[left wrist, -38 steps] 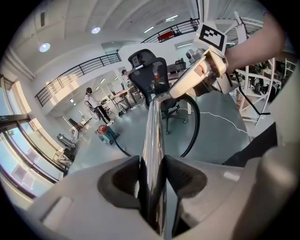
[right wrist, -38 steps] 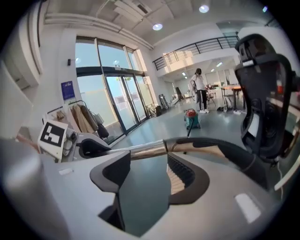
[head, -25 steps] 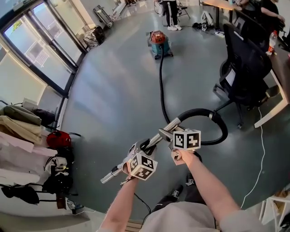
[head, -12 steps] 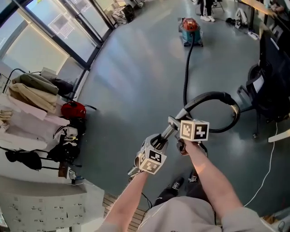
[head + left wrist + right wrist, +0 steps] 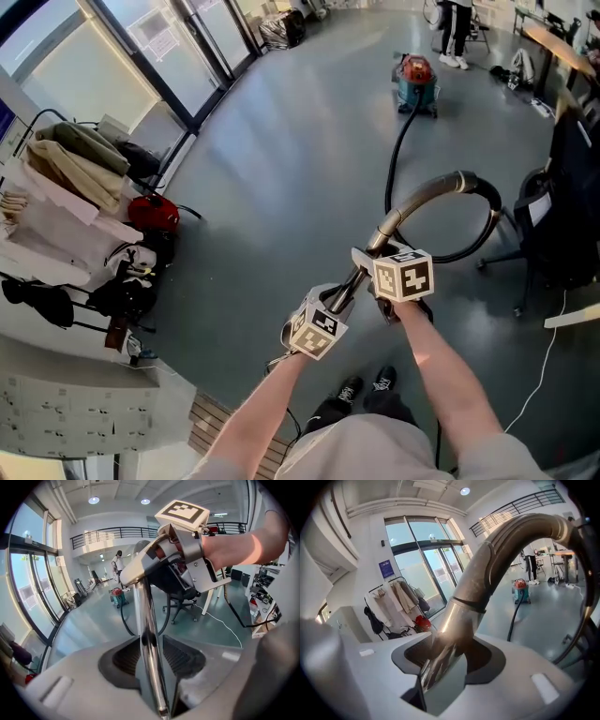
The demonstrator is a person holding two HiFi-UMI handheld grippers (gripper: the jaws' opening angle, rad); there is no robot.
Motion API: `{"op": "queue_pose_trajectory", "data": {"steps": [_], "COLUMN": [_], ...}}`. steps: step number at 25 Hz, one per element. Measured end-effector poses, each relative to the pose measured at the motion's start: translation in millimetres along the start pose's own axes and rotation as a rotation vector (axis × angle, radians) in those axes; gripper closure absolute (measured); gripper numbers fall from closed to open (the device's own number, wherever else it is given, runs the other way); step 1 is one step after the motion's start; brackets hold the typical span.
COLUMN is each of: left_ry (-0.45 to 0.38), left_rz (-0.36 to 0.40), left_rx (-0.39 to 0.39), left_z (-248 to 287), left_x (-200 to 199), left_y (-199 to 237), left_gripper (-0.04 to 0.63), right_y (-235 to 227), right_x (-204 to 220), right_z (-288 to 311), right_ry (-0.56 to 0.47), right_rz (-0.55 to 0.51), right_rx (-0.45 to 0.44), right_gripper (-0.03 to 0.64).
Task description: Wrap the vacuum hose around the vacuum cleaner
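A red and teal vacuum cleaner stands far off on the grey floor, also visible as the vacuum cleaner and the vacuum cleaner. Its black hose runs toward me and loops up into a grey curved handle joined to a shiny metal wand. My left gripper is shut on the metal wand lower down. My right gripper is shut on the wand's upper end, just below the grey handle.
A black office chair and a desk edge stand at the right. A clothes rack with coats and a red bag are at the left, by glass doors. A person stands beyond the vacuum.
My view has swung, so the vacuum cleaner appears further right and the clothes rack larger. Both grippers keep their hold on the wand, raised slightly, and the hose loop has lifted.
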State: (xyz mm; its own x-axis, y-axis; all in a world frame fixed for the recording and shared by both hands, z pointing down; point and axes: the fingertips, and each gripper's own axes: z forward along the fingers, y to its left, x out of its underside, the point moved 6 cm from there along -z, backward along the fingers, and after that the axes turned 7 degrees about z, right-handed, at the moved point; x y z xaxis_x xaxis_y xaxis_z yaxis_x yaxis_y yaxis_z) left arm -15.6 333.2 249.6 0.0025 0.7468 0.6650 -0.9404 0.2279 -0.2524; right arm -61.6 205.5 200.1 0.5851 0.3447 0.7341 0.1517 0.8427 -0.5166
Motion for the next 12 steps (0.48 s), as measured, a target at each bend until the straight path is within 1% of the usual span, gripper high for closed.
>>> {"op": "queue_pose_trajectory", "data": {"steps": [4,6,9,12], "left_ry": [0.028,0.026,-0.028,-0.079], "left_rz": [0.053,0.087,0.152,0.215], "left_rx": [0.019,0.021,0.015,0.023], "left_z": [-9,-13,-23,-29], "left_x": [-7,-12,-29,-52], "left_y": [10,20,43,70], "left_gripper": [0.446,0.446,0.446,0.446], "right_y": [-10,-16,-15,-13], "right_x": [-12,-16,-19,-10], "right_z": [-13,-17,-19,-14], "right_ry": [0.010,0.021,0.048,0.070], "right_rz": [-0.085,-0.123,-0.164,-0.198], "right_rx": [0.042,0.061,0.071,0.081], "right_gripper": [0.391,0.393,0.394,0.393]}}
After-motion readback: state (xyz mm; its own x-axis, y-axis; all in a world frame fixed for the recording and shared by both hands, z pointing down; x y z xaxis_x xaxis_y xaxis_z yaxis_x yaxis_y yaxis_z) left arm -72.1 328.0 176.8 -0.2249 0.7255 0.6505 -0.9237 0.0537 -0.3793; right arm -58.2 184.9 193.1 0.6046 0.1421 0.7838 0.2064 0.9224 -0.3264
